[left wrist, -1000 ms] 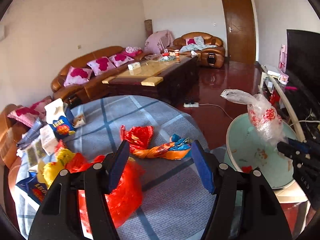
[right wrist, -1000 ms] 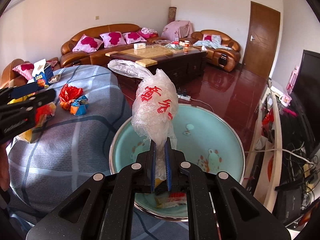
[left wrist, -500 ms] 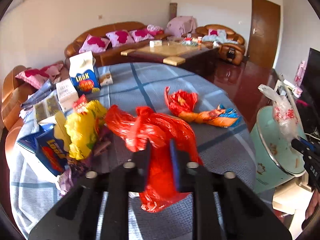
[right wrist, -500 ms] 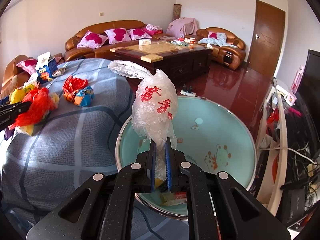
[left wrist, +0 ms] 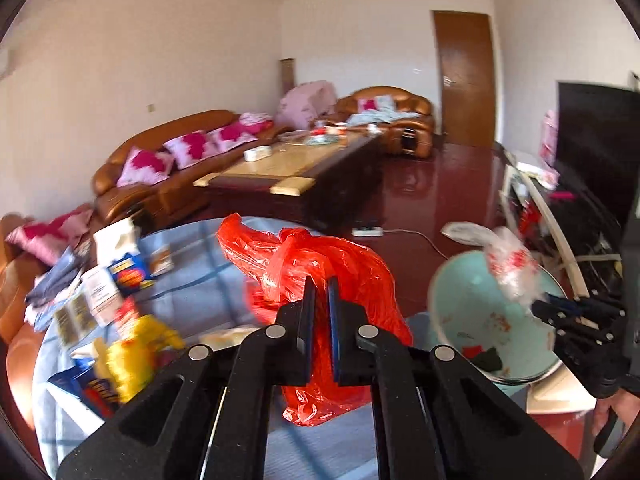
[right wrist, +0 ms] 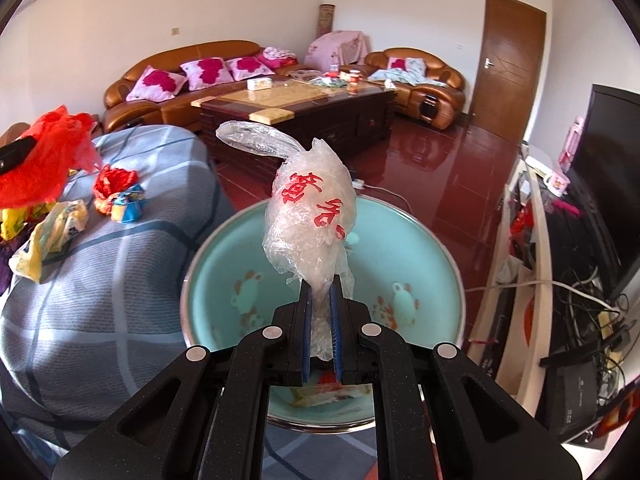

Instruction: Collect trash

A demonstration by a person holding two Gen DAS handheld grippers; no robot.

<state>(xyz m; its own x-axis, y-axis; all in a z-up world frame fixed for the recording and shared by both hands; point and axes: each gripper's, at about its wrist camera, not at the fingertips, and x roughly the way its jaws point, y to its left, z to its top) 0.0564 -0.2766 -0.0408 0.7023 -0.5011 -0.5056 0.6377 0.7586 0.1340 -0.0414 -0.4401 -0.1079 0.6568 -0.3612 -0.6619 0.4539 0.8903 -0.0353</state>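
My left gripper (left wrist: 318, 292) is shut on a red plastic bag (left wrist: 340, 268) and holds it lifted above the blue checked table (left wrist: 208, 276); the bag also shows at the left edge of the right wrist view (right wrist: 44, 164). My right gripper (right wrist: 320, 292) is shut on a clear plastic bag with red characters (right wrist: 316, 204) and holds it over the teal enamel basin (right wrist: 424, 248). The basin (left wrist: 464, 300) holds a few scraps. A yellow bag (left wrist: 132, 352), a red and blue wrapper (right wrist: 120, 196) and cartons (left wrist: 120, 268) lie on the table.
The basin stands to the right of the table (right wrist: 120, 264). A TV stand with cables (right wrist: 560, 280) is on the right. A coffee table (right wrist: 304, 108) and brown sofas (right wrist: 188, 68) stand behind, across a red floor (right wrist: 452, 176).
My left gripper closed on the red bag and lifted it off the table, swinging right toward the basin. My right gripper kept the clear bag over the basin.
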